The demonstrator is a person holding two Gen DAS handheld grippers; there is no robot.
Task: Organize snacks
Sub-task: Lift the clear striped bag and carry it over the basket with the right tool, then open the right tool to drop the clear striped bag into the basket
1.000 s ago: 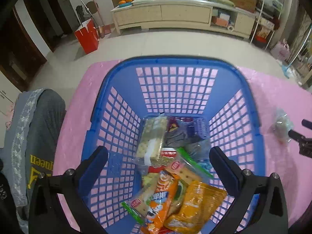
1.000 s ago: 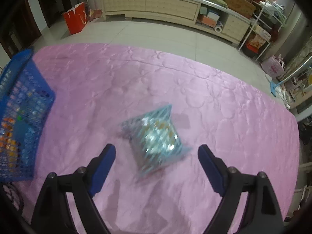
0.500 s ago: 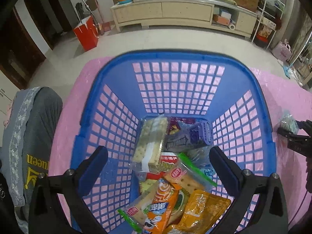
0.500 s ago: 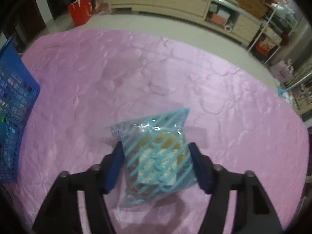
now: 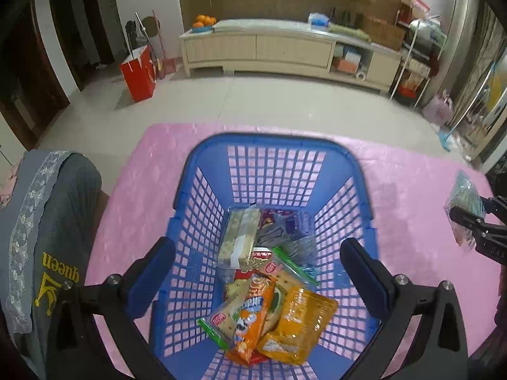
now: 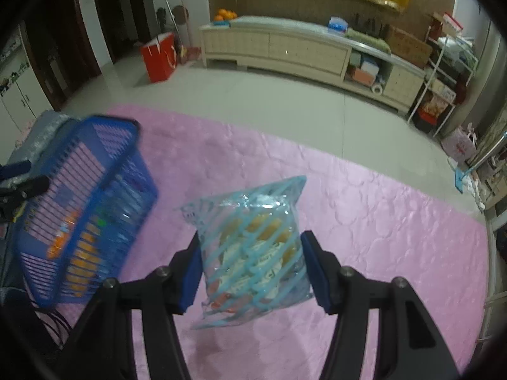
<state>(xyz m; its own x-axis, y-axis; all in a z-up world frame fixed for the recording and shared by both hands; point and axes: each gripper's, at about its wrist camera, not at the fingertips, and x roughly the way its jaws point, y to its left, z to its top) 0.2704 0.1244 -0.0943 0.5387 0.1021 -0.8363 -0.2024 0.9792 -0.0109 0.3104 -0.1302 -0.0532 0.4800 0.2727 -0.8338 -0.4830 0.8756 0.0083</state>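
Both views are showing a dim, evenly lit room, with no lamp or window in sight. The fisheye lenses are bending the far cabinet into a curve and leaving black corners around each picture. In the left wrist view the snack packets between the claw's fingers are looking sharp, their wrappers giving off small glints. In the right wrist view the blue basket, left of the claw, is smearing with motion blur, while the striped bag between the fingers is glinting and casting a soft shadow on the pink cloth below it.
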